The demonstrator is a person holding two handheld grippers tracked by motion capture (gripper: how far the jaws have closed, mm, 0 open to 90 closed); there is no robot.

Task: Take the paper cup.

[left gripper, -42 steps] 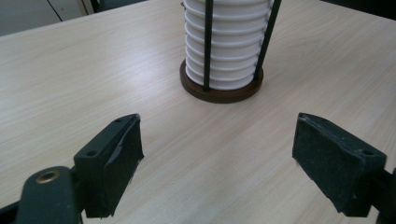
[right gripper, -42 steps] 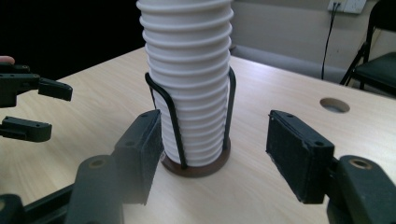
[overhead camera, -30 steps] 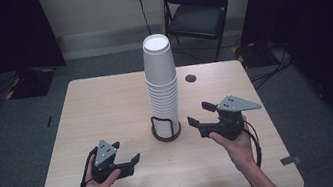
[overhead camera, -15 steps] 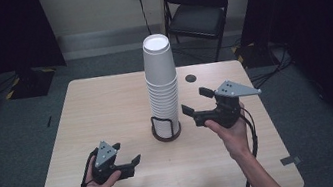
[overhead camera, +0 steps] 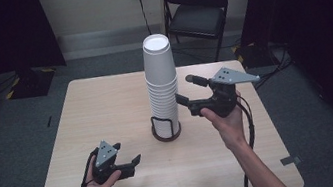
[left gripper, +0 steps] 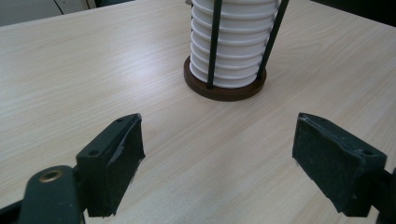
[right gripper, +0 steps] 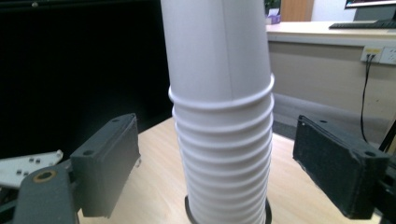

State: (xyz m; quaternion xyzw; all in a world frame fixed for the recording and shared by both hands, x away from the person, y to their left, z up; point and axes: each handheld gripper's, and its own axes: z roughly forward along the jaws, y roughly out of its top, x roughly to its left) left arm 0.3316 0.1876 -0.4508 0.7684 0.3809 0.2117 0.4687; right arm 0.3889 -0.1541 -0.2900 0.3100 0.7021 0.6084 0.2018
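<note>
A tall stack of white paper cups (overhead camera: pixel 162 89) stands in a dark round wire holder (overhead camera: pixel 166 129) at the middle of the table. My right gripper (overhead camera: pixel 184 88) hovers just right of the stack at mid height and points at it. Its jaws have just been opening, and they are open with nothing held between the pads. In the right gripper view the stack (right gripper: pixel 219 116) rises ahead, between the two pads. My left gripper (overhead camera: pixel 127 152) rests low near the front left, open and empty. In the left gripper view the stack (left gripper: pixel 231 46) and the holder's base (left gripper: pixel 224 88) lie ahead of it.
The light wooden table (overhead camera: pixel 105 103) has bare room on the left and at the front. A black folding chair (overhead camera: pixel 197 12) stands behind the table. Dark curtains hang on both sides.
My right gripper has risen and moved closer to the stack, and its jaws have spread apart. The left gripper has stayed in place.
</note>
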